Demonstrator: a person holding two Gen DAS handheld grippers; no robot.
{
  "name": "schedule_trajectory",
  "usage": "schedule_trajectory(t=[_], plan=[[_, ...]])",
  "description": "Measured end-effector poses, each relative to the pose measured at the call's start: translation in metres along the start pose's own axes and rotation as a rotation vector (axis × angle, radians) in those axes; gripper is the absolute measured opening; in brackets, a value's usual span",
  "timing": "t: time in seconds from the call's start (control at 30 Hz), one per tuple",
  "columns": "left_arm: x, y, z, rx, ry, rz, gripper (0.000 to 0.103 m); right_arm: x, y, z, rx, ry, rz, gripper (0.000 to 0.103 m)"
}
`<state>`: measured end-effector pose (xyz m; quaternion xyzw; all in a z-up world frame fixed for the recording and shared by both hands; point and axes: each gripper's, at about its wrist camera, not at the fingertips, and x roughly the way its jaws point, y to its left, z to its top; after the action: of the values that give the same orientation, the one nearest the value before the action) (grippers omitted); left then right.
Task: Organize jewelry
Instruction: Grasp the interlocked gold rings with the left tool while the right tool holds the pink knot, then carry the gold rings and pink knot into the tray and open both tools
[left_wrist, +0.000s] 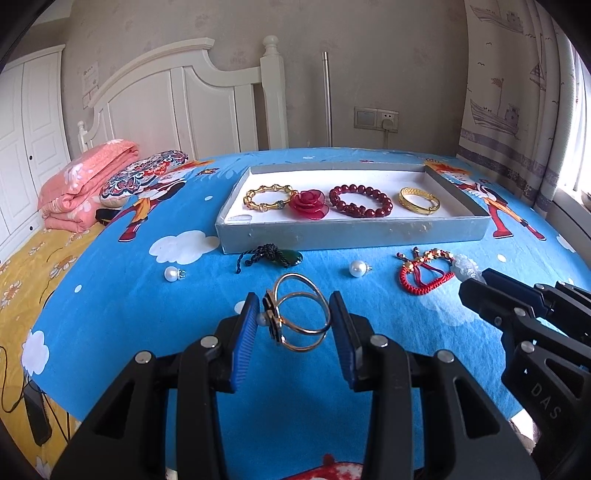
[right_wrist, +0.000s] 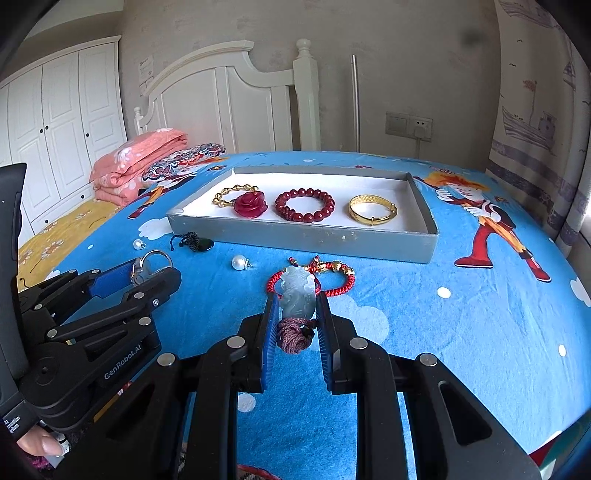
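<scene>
A blue cartoon bedspread (left_wrist: 110, 295) is used as the work surface, and on it a shallow grey tray (left_wrist: 354, 232) is set to receive the jewelry; bracelets and a red rose are already laid inside in a row. The pale jade pendant (right_wrist: 297, 295) is clamped between the pads of the right gripper (right_wrist: 295, 325), its cord trailing. The gold double-loop ring (left_wrist: 299, 314) is pinched by the left gripper (left_wrist: 293, 325), presumably for transfer to the tray
</scene>
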<state>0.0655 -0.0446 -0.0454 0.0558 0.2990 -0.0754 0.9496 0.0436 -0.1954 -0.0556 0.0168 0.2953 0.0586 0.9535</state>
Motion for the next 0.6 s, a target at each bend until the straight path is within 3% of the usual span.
schedule_trajectory(t=[0.6], plan=[[0.021, -0.011, 0.040, 0.015, -0.003, -0.012, 0.038, 0.019, -0.019, 0.036, 0.013, -0.015, -0.069, 0.020]])
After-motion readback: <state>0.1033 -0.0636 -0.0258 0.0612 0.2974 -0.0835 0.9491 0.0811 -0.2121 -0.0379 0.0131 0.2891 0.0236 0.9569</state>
